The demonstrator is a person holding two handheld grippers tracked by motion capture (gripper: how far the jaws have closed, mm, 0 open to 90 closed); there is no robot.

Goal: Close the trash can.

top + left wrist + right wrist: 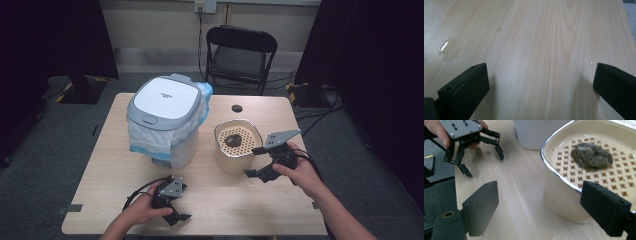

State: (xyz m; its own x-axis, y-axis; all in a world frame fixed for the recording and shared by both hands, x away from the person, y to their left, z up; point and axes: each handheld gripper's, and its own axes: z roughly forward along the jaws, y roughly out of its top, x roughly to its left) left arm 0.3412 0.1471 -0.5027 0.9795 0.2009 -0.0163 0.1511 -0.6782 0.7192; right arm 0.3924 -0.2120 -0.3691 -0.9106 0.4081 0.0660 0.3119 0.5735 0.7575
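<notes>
Flanking strainer (574,202), fingers (606,210) apart.

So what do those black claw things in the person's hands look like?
Each gripper is black, with two flat blocky jaws on thin jointed links. The left gripper and the right gripper each carry a grey three-cornered plate with small holes on top. A black cable loops away from the left one. The person's forearms look bare, with no sleeves.

On the tabletop (210,200), the cream strainer pot (237,146) stands just right of the white lidded bin (165,120). The right tool (260,161), jaws apart, flanks the pot's right side. The left tool (177,207) rests nearer the front edge, below the bin.
</notes>
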